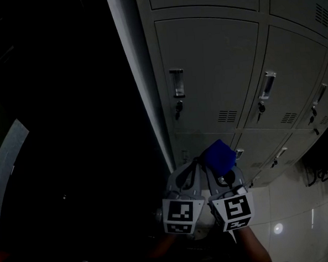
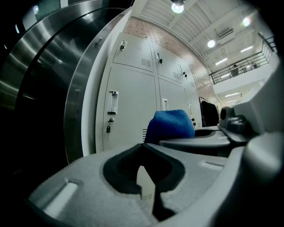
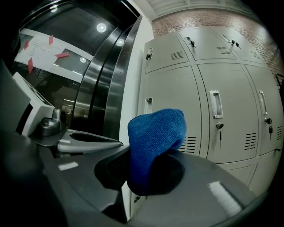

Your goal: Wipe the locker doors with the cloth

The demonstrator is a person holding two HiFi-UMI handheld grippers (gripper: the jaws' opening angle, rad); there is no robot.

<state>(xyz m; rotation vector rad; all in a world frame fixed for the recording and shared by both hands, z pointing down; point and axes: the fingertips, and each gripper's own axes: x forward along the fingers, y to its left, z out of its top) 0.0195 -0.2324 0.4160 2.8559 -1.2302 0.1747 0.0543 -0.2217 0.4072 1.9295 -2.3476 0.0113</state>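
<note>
Pale glossy floor (image 1: 293,203), lockers (image 1: 210,69) apparently on it

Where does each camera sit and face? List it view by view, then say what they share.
Head view: on the person's head, looking steeply down the lockers; left gripper, right gripper and cloth show below.
Left gripper view: on the left gripper, along its shut, empty jaws toward the lockers.
Right gripper view: on the right gripper, along jaws shut on the cloth.
Shared: cloth and lockers, all three.

Our left gripper (image 1: 193,170) and right gripper (image 1: 222,176) are grey moulded shells with dark-lined jaws, each bearing a black-and-white marker cube (image 1: 183,214).
</note>
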